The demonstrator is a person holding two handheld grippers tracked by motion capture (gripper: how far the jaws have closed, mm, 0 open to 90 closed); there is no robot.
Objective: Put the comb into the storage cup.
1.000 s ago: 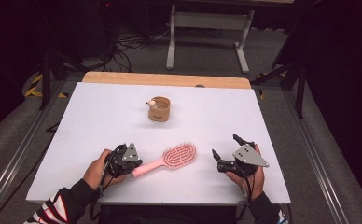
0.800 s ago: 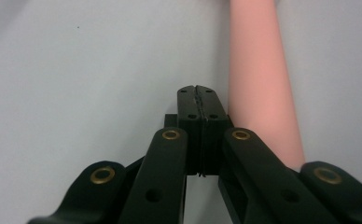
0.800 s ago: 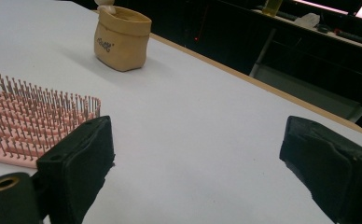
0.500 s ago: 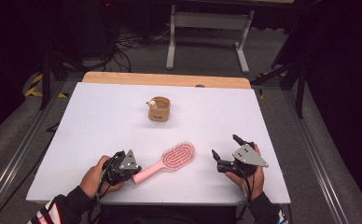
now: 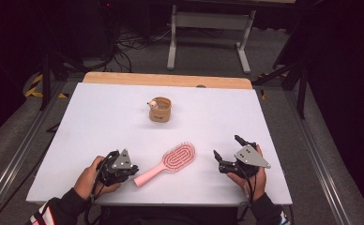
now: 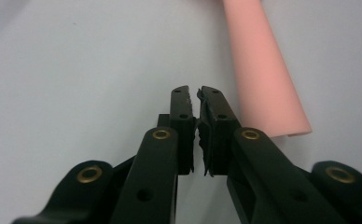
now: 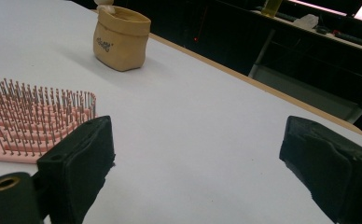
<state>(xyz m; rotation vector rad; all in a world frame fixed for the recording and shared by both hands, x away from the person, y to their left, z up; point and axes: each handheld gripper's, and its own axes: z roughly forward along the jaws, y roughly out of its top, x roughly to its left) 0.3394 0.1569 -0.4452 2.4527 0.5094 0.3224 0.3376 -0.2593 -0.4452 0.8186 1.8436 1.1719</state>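
Note:
A pink hairbrush (image 5: 178,158) lies bristles up on the white table (image 5: 100,122), its handle pointing toward the near left. My left gripper (image 5: 134,169) sits at the handle's end. In the left gripper view its jaws (image 6: 194,93) are shut with nothing between them, and the pink handle (image 6: 263,79) lies just to their right. My right gripper (image 5: 227,147) rests on the table to the right of the brush, open wide. In the right gripper view (image 7: 202,154) the brush head (image 7: 25,121) lies beyond the left pad.
A small tan pouch-shaped cup (image 5: 160,108) stands at the middle back of the table, also in the right gripper view (image 7: 121,37). A wooden strip (image 5: 166,79) runs along the far edge. Beyond it are a metal stand (image 5: 208,28) and cables on the floor.
My left gripper has drawn back a little toward the near edge, and the brush handle has swung slightly with it. The right gripper has stayed in place.

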